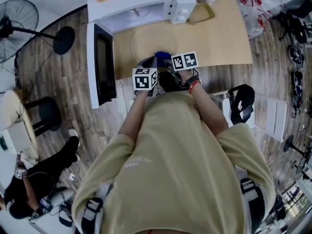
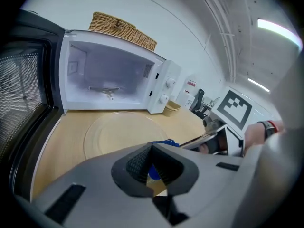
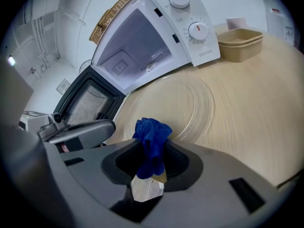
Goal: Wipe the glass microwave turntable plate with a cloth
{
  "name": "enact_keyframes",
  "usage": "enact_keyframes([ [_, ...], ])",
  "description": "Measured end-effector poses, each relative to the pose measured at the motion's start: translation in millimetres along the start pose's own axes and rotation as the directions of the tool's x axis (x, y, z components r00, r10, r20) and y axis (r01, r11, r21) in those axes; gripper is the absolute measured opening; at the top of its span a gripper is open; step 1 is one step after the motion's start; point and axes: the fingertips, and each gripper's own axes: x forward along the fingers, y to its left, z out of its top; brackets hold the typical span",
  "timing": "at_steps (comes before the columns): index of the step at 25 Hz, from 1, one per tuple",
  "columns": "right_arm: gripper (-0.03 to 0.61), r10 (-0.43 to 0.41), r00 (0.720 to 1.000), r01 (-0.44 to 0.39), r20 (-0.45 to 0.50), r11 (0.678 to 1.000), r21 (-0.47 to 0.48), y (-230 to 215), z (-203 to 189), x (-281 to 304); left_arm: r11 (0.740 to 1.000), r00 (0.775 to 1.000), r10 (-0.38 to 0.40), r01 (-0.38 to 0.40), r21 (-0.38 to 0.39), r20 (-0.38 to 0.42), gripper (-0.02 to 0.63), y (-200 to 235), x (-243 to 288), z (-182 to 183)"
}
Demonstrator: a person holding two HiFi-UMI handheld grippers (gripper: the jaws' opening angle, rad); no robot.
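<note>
By plate's (image 3: 175,103) near rim, cloth (image 3: 151,134) in right tongs (image 3: 152,158)

Showed grey-brown wood-plank floor (image 1: 73,101) down the left and right sides of the head view. Had a pale wooden table (image 1: 229,38) at top centre. Had a black standing fan (image 1: 18,17) in the upper left corner, with its round base (image 1: 64,40) just to the right. Included a round black stool (image 1: 48,112) at mid left and, below it, a seated person (image 1: 34,179) in dark clothes. Showed tangled cables (image 1: 296,57) along the right edge. Showed plain white wall (image 2: 180,27) across the top of the left gripper view, with lit ceiling strips (image 2: 278,28) at upper right.
</note>
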Motion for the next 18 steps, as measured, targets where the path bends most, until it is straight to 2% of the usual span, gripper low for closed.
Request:
enact_keyframes([
  [12,0.124,-0.064,0.995,0.058,0.071,0.996,0.073,-26.0,1.8,-22.0,0.999,0.999,-0.033,0.034,0.041,-0.022,0.009,-12.9,6.9,-0.8],
  [18,0.124,-0.128,0.987,0.118,0.098,0.988,0.103,-46.7,6.8,-39.8,0.998,0.999,-0.037,0.039,0.049,-0.034,0.009,-15.1,5.9,-3.2],
])
